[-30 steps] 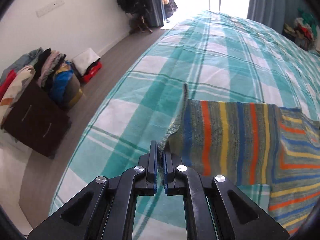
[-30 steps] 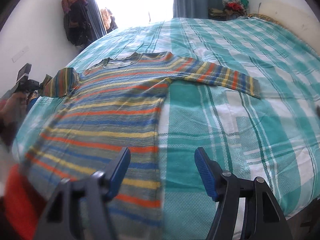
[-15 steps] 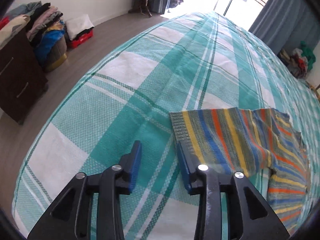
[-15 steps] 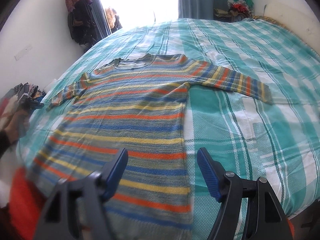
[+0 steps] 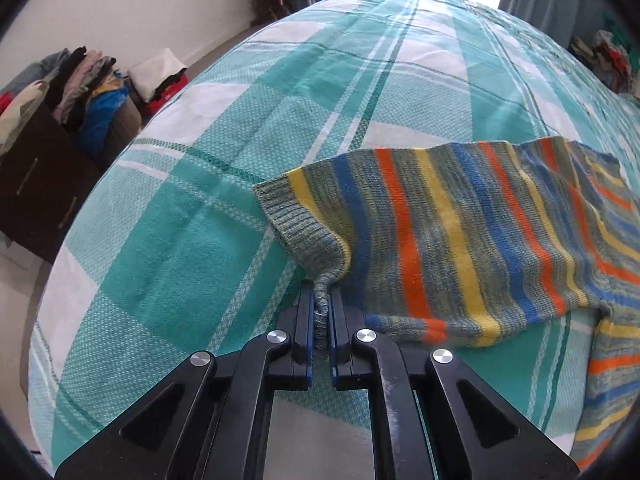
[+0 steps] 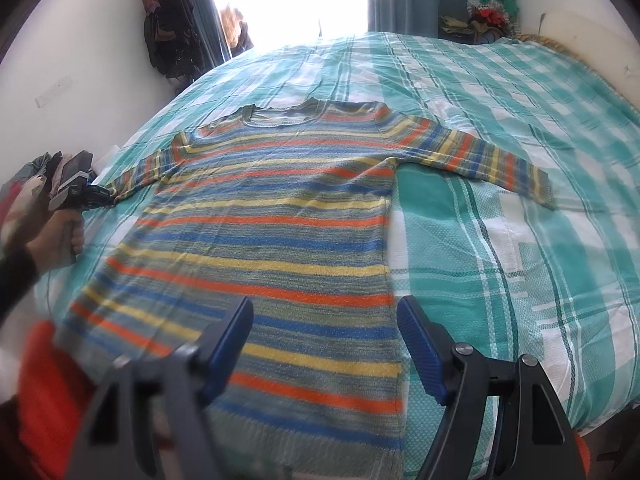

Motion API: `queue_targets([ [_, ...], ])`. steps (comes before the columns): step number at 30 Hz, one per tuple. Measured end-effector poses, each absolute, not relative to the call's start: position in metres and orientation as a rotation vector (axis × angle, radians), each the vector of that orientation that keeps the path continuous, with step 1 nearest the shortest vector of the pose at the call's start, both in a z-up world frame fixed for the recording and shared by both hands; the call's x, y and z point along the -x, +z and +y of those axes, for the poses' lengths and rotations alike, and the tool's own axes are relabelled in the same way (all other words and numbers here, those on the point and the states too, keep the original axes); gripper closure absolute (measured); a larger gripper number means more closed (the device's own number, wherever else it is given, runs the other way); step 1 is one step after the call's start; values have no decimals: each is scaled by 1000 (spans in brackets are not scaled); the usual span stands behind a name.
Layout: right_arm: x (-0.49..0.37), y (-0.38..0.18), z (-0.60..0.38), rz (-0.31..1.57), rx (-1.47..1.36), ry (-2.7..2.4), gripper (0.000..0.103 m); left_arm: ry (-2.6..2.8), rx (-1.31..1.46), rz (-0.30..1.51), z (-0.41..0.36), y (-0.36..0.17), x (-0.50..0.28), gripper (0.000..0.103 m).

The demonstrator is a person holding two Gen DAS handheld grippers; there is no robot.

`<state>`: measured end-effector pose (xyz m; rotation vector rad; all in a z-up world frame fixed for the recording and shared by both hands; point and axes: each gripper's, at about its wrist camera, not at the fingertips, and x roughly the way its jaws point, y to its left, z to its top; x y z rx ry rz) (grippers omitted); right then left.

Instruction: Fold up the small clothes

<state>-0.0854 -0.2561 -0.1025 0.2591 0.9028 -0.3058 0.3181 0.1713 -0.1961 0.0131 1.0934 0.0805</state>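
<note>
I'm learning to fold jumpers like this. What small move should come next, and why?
Probably lift the cuff and carry the sleeve across the jumper: the left hand-held gripper is shut on the cuff, and the jumper lies flat with both sleeves spread.

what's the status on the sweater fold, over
Left gripper shut on the sleeve cuff, jaws just closed. Right gripper open over the hem. Sweater flat on the bed, unfolded. Nothing in the way.
</note>
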Motion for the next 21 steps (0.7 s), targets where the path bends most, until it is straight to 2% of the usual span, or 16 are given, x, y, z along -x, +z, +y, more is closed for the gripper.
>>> queue_targets([
  [2, 89, -107, -261, 914, -267, -320, 29, 78, -22, 1089, 171, -193, -316, 98],
  [4, 91, -111, -266, 927, -287, -322, 29, 78, -40, 1086, 170, -188, -312, 87],
  [6, 91, -113, -271, 938, -293, -320, 29, 90, -64, 1087, 175, -175, -292, 64],
  [9, 93, -118, -279, 980, -283, -317, 29, 14, -128, 1002, 164, -138, -245, 49],
  [15, 90, -120, -280, 1057, -214, -222, 29, -380, -215, 949, 77, -86, -115, 35],
  [18, 82, -116, -263, 1080, -199, -128, 29, -542, -278, 992, 24, -101, -57, 34],
  [21, 77, -132, -240, 1152, -171, -37, 29, -520, -406, 1115, 6, -147, -19, 36],
])
